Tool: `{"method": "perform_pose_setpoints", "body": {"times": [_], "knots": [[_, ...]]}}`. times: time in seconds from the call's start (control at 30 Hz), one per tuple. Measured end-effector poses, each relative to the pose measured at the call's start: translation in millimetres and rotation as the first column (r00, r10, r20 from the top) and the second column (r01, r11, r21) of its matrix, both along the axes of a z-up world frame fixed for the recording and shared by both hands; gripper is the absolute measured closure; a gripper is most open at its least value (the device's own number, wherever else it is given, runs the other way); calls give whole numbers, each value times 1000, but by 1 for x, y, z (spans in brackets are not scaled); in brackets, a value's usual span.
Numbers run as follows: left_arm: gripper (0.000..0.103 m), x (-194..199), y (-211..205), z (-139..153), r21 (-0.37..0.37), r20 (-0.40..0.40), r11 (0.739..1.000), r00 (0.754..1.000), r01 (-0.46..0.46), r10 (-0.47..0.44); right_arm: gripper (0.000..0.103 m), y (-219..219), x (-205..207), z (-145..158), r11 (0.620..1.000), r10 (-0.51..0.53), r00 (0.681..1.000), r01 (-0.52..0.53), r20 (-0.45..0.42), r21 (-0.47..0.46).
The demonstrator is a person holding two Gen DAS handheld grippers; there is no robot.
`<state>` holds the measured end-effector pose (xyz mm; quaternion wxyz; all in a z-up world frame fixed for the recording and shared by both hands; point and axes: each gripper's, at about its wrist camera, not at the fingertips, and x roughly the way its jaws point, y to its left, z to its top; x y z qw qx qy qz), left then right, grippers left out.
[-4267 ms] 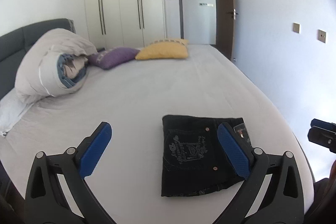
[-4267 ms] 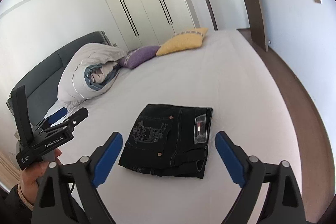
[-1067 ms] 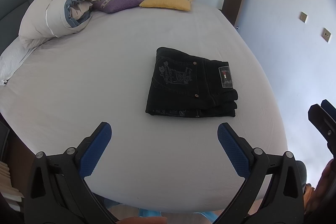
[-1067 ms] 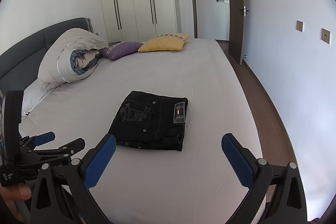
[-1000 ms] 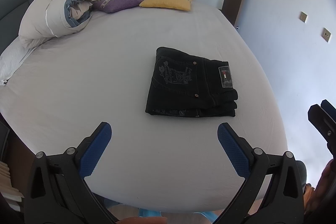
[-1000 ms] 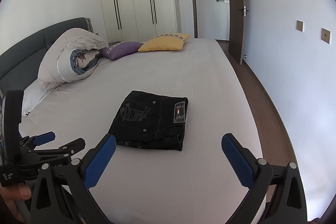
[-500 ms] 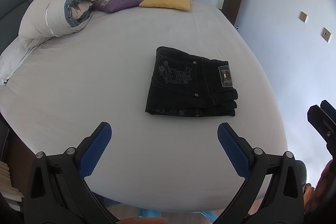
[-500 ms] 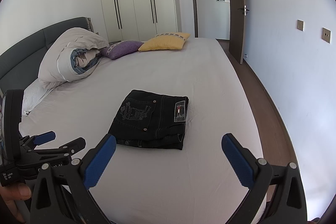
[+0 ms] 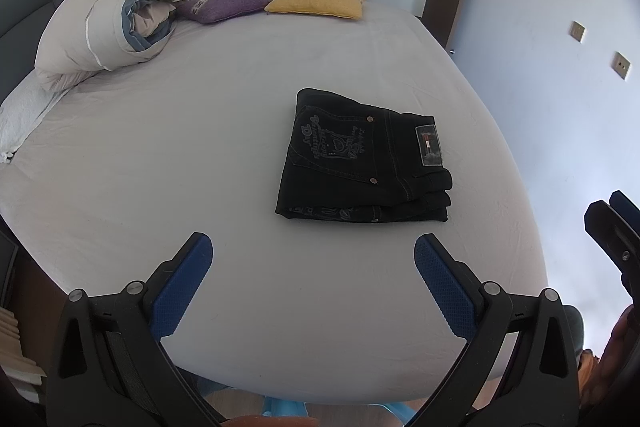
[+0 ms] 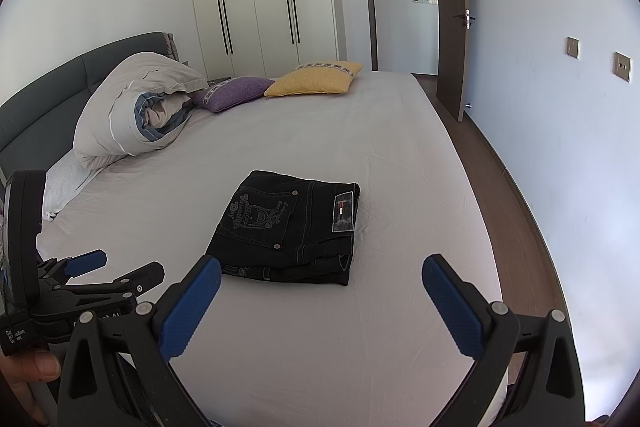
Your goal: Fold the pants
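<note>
Left wrist view, left hand-held gripper (image 9: pixel 313 251) wide apart, empty, right hand-held gripper (image 10: pixel 321 273) likewise, folded pants (image 9: pixel 362 157) untouched.

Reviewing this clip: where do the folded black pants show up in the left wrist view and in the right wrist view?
Left wrist: the folded black pants lie right of centre on the bed sheet, beyond the open left tool.
Right wrist: the pants sit just left of centre, beyond the open right tool.
Shared landmark: the yellow pillow at the bed's far end.
</note>
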<state>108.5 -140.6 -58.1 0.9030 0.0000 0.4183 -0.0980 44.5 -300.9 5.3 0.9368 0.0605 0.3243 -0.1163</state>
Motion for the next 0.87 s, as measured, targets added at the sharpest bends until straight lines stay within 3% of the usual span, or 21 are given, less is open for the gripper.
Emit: {"method": "perform_pose_setpoints", "body": {"times": [0.47,0.87], "knots": [[0,0,-1,-3,-4,-13,1000,1000,0,0,0,1,-1,-1,1000,1,1000,-1,-1,2],[0,-4,2,-3,38,19,999,1000,-1,0,0,4,-8,-9,1000,-6,1000,6,-7,25]]}}
